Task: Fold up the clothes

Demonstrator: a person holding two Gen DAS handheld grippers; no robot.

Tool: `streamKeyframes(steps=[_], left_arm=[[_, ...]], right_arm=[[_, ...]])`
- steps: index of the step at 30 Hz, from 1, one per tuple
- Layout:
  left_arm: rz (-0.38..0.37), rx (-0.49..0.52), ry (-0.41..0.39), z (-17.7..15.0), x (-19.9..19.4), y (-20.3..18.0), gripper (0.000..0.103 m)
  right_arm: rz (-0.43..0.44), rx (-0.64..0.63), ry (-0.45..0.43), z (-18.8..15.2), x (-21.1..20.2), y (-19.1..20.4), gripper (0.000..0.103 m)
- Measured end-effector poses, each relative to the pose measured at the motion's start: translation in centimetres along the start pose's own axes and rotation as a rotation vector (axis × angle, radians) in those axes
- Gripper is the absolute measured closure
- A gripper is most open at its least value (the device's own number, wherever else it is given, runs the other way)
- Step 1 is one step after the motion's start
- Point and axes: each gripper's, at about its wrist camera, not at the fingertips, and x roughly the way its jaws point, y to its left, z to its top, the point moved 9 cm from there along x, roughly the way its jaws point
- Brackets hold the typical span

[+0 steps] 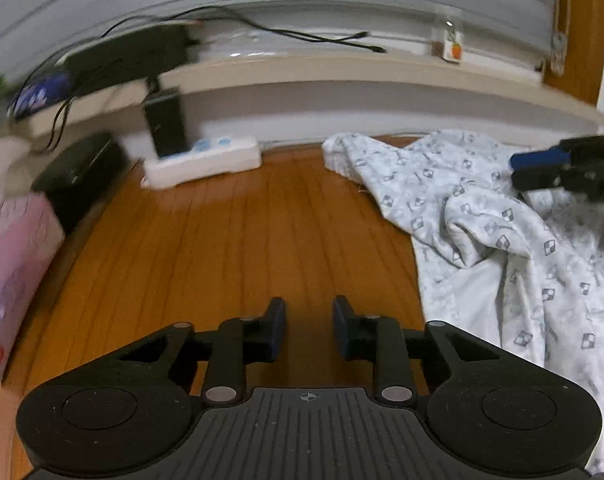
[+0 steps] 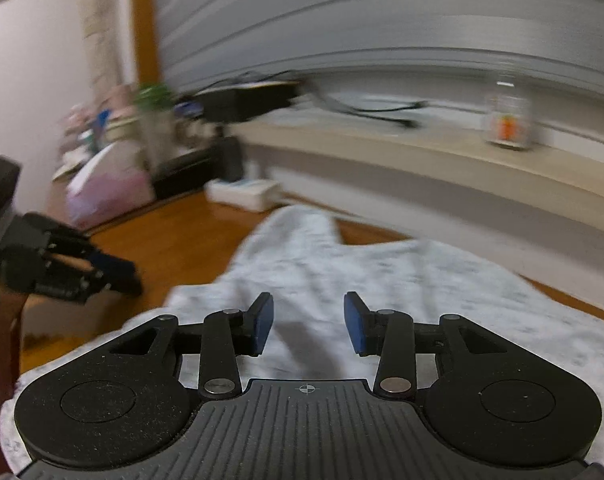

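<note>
The crumpled white patterned garment [image 1: 502, 220] lies on the wooden floor [image 1: 230, 240], its far edge close to the wall ledge [image 1: 342, 72]. The left gripper [image 1: 308, 328] hangs over bare floor just beside the garment's near-left edge, jaws partly open with nothing between them. The right gripper [image 2: 308, 322] hangs directly above the garment, jaws partly open and empty, the cloth not pinched. Open floor stretches from the garment toward a white power strip [image 1: 202, 160] and a pink box [image 1: 14, 264].
</note>
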Motion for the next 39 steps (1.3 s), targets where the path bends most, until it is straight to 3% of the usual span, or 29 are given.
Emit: streamKeyframes(steps=[3, 7, 10, 12, 13, 16, 21, 25, 30, 31, 35, 39], left_arm=[[-0.042, -0.035, -0.025, 0.6, -0.2, -0.5, 0.074], [-0.134, -0.051, -0.068, 2.3, -0.1, -2.8, 0.067], [-0.182, -0.022, -0.07, 3.2, 0.6, -5.0, 0.067], [-0.193, 0.0, -0.063, 3.3, 1.3, -6.2, 0.067], [-0.195, 0.012, -0.059, 3.3, 1.6, -6.7, 0.067], [-0.202, 0.017, -0.043, 3.2, 2.6, -7.5, 0.066], [-0.182, 0.037, -0.023, 3.2, 3.9, -7.9, 0.066], [-0.174, 0.045, -0.034, 4.2, 4.8, -8.1, 0.059], [-0.172, 0.057, -0.034, 5.8, 6.8, -8.8, 0.061], [-0.163, 0.066, -0.032, 6.0, 7.2, -8.9, 0.066], [-0.076, 0.087, -0.033, 6.3, 7.7, -8.2, 0.071], [0.018, 0.114, -0.03, 5.9, 6.9, -6.5, 0.073]], right_arm=[[0.035, -0.025, 0.022, 0.5, 1.9, 2.2, 0.062], [0.038, -0.051, 0.087, 0.5, 4.5, 3.6, 0.05], [0.045, -0.064, 0.128, 0.2, 5.4, 3.7, 0.052], [0.065, -0.035, 0.117, 0.3, 4.8, 3.3, 0.09], [0.068, -0.007, 0.089, 0.6, 4.1, 2.8, 0.098], [0.032, 0.063, -0.004, 1.3, 0.9, 0.5, 0.101], [-0.056, 0.074, 0.032, -0.6, -0.7, -2.4, 0.101], [-0.055, 0.062, 0.06, -1.8, -0.7, -2.4, 0.101], [-0.068, 0.015, 0.068, -2.0, -1.1, -1.6, 0.101], [-0.071, 0.009, 0.073, -2.0, -1.2, -1.5, 0.101], [-0.043, 0.019, 0.1, -2.5, -1.6, -1.8, 0.101], [0.0, 0.025, 0.054, -1.4, -2.0, -1.0, 0.097]])
